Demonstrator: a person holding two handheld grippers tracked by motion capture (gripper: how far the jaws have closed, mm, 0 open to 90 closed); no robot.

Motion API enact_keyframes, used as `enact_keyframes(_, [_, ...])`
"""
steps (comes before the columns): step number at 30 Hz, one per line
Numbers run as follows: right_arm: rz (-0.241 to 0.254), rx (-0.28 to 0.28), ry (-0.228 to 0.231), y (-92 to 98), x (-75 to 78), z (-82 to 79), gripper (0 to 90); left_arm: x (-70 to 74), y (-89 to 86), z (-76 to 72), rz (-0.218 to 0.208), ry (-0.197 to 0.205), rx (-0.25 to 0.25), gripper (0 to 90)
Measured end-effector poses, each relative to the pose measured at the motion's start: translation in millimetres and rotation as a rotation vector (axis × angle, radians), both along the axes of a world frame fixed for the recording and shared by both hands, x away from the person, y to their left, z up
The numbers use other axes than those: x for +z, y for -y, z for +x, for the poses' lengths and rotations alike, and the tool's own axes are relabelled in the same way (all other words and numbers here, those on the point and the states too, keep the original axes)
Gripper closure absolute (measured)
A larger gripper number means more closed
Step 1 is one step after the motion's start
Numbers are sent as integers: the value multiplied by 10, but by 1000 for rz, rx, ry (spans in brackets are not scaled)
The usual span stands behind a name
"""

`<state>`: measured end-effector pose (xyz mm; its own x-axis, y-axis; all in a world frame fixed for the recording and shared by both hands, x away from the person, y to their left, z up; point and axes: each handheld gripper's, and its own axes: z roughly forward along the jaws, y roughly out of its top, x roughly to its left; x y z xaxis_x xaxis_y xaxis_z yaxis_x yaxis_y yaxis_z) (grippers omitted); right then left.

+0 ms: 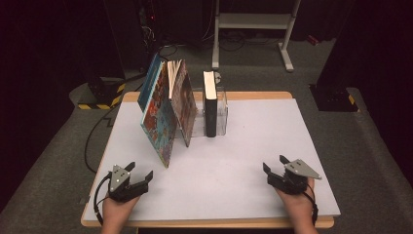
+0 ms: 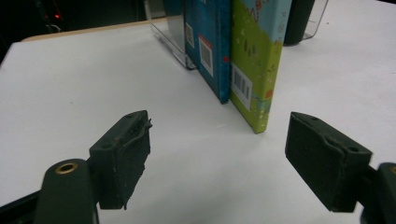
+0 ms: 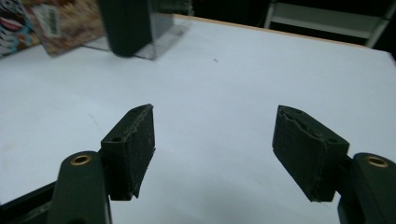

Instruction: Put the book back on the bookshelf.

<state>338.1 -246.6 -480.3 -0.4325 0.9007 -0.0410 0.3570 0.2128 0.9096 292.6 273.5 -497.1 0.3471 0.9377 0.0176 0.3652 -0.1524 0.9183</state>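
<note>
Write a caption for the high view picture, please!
Two open grippers, left and right, wait near leaning books on a white table.

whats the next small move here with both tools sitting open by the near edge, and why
Probably bring the left tool forward toward the front leaning book. Both tools are open and empty, the right tool too. Three picture books tilt against the clear holder, while the black book stands upright. The leaning stack lies nearest the left tool, so it looks like the likeliest thing to handle next.
</note>
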Motion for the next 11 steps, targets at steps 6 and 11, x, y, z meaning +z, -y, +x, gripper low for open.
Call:
enact_keyframes(6, [7,-49,-14,210,-31,7,273,52,-133,-53,-24,28,51,217])
enact_keyframes(11, [4,-45,-25,198,-58,54,265,31,-213,-57,-39,13,72,203])
